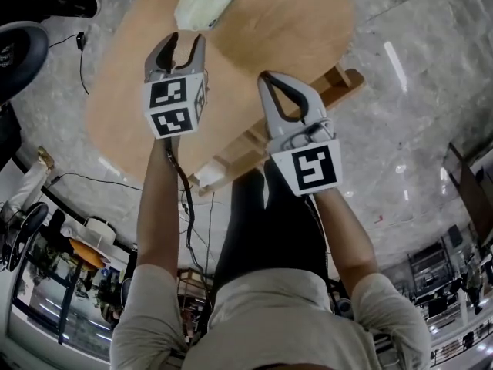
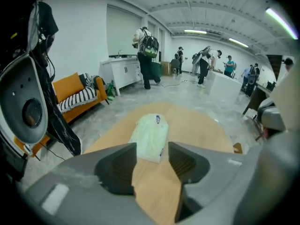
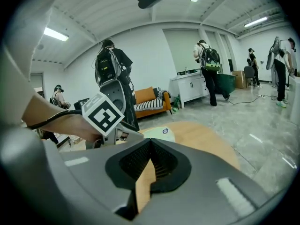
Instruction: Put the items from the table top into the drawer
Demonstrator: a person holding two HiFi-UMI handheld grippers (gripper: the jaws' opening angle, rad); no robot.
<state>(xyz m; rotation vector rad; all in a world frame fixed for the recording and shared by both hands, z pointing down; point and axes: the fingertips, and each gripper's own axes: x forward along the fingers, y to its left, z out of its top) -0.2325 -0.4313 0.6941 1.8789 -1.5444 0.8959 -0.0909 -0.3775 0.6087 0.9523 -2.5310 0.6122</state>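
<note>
left tool lined up on pouch, grasp not yet made

left tool (image 1: 185,43) jaws spread, nothing between them; in the left gripper view the pale soft pouch (image 2: 151,137) lies just beyond the tips, not touched; in the head view the pouch (image 1: 206,2) sits at upper centre-left of the frame, near the far edge of the round wooden tabletop (image 1: 293,29); right tool (image 1: 269,79) jaws pressed together, empty, at centre frame over the near edge; drawer not clearly made out in any view.

risks, judged: pouch looks flat and limp, so a shallow approach may push it toward the far edge rather than lift it; pinching only loose film could let it slip in transit; right tool cannot help until its jaws spread.
</note>
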